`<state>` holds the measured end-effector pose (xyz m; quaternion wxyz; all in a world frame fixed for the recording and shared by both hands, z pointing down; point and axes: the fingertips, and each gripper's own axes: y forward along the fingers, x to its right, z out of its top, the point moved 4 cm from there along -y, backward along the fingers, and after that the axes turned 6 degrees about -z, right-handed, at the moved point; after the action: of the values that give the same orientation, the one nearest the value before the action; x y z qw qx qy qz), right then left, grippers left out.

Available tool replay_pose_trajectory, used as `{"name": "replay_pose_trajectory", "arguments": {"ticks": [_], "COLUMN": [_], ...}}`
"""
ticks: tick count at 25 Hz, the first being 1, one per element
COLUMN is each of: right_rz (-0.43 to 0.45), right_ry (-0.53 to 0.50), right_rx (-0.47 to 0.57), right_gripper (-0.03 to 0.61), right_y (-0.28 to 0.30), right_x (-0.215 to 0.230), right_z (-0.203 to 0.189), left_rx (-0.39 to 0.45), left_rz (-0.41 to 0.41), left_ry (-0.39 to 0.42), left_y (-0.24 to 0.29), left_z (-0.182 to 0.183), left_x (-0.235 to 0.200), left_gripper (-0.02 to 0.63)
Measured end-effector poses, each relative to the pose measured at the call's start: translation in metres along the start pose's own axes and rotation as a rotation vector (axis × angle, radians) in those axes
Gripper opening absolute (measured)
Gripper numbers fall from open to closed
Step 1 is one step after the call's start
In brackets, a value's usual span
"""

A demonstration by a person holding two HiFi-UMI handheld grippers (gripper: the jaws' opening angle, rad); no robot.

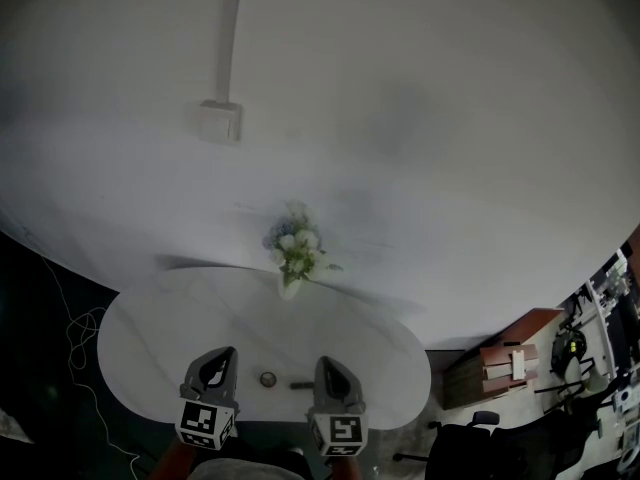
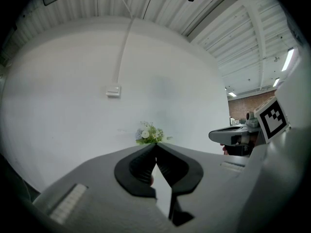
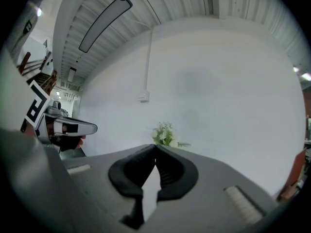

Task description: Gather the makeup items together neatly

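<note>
White table [image 1: 150, 328] held the makeup items, a round piece [image 1: 268, 378] & dark stick [image 1: 300, 385], between left gripper [image 1: 218, 360] & right gripper [image 1: 330, 365] — both clenched, empty. Best bet was prob. opening jaws first, dipping lower.

flower vase [image 1: 292, 258]: far edge of table [image 1: 160, 338] | wall box [image 1: 219, 121]: perhaps a switch | cable [image 1: 75, 338]: floor, left

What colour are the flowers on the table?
The flowers are white and pale blue with green leaves; best in the head view.
</note>
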<state>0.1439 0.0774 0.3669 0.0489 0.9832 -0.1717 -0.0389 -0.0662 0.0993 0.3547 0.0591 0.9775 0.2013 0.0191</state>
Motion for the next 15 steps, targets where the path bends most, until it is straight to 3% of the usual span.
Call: {"name": "replay_pose_trajectory", "arguments": {"ticks": [15], "right_rz": [-0.001], "right_ry": [-0.011], "right_rx": [-0.005], "right_gripper": [0.005], "right_y": [0.0081], "right_x": [-0.0007], "right_z": [0.0001], "left_rx": [-0.013], "left_rz": [0.005], "left_ry": [-0.004], "left_y": [0.0047], "left_z": [-0.0080], "left_x": [-0.0061], "left_gripper": [0.009]}}
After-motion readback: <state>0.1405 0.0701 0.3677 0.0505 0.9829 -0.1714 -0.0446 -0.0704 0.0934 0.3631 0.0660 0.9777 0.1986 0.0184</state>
